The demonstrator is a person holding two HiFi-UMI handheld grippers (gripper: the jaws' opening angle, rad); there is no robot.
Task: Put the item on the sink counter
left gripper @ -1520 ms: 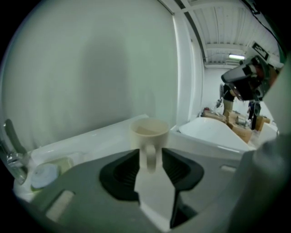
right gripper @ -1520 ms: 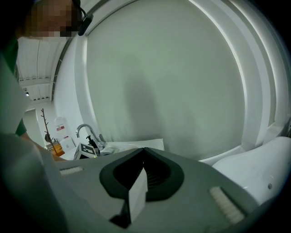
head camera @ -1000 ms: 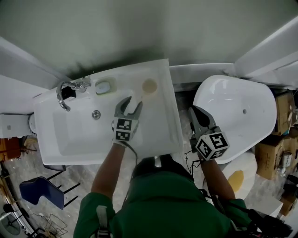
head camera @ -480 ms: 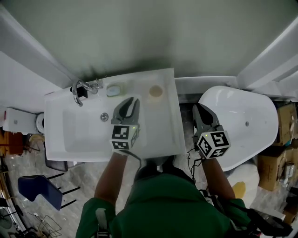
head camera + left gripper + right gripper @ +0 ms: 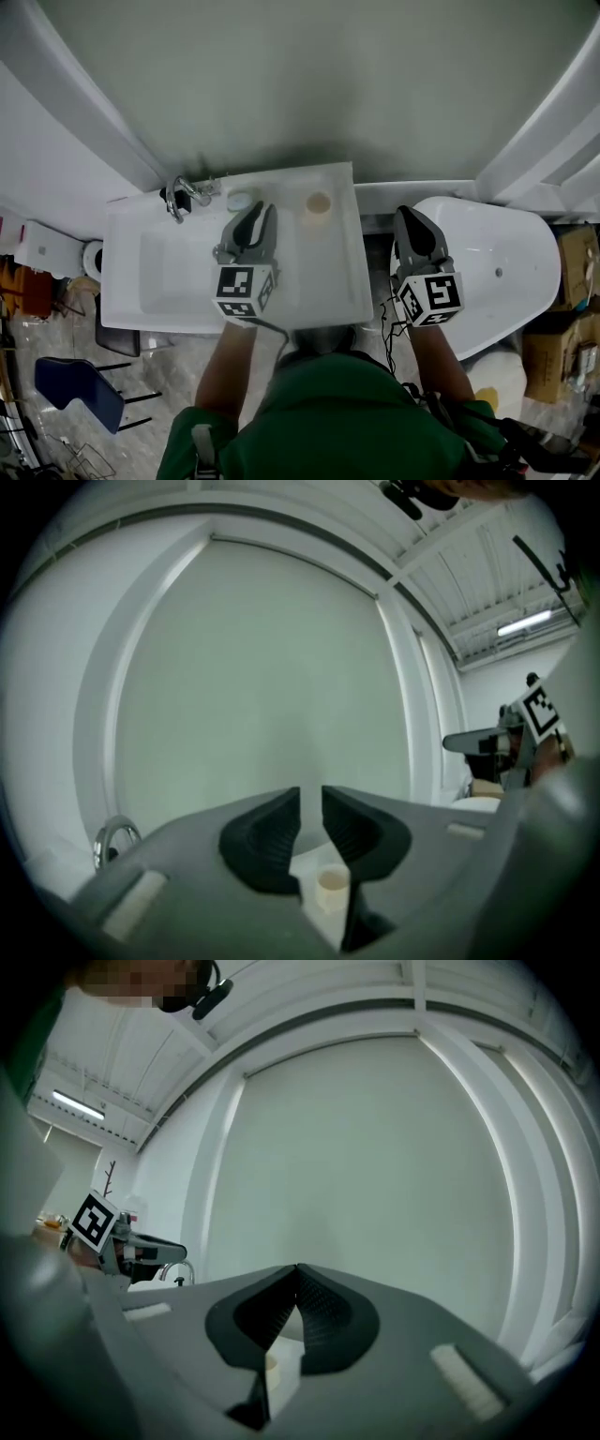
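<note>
White sink counter [image 5: 342, 272] — 1 beige item [image 5: 319, 202] at back-right corner

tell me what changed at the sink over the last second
The left claw drew back from the small beige round item toward the person. Its jaws, wide open before, are closing with nothing between them. The item stayed on the back right corner of the white sink counter, and the right claw stayed shut beside it.

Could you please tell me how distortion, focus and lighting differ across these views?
Head view: sharp and evenly lit, with a soft shadow behind the sink counter. Left gripper view: strong fisheye, black corners, the beige cup slightly soft. Right gripper view: same fisheye; a ceiling lamp glows.
</note>
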